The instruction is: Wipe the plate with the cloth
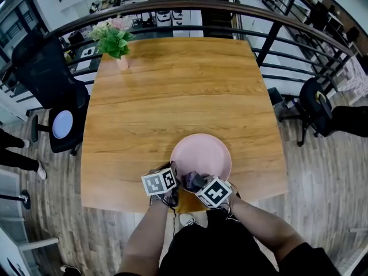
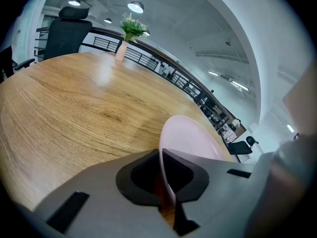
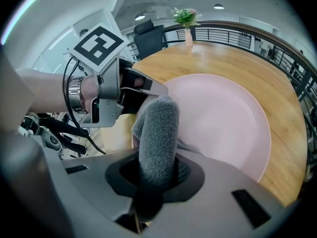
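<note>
A pink plate (image 1: 202, 154) lies on the wooden table (image 1: 172, 91) close to its near edge. My left gripper (image 1: 172, 175) is shut on the plate's near-left rim. In the left gripper view the thin rim (image 2: 163, 170) runs between the closed jaws of the left gripper (image 2: 166, 177). My right gripper (image 1: 195, 183) is shut on a folded dark grey cloth (image 1: 191, 180). In the right gripper view the cloth (image 3: 158, 133) sticks out of the right gripper (image 3: 157, 175) and rests on the plate (image 3: 225, 123) near its left rim, beside the left gripper (image 3: 143, 86).
A vase of flowers (image 1: 117, 42) stands at the table's far left corner. A black office chair (image 1: 54, 91) is left of the table, and another chair (image 1: 316, 105) is to the right. A railing (image 1: 190, 7) runs behind the table. The table's near edge (image 1: 132, 206) lies just below the grippers.
</note>
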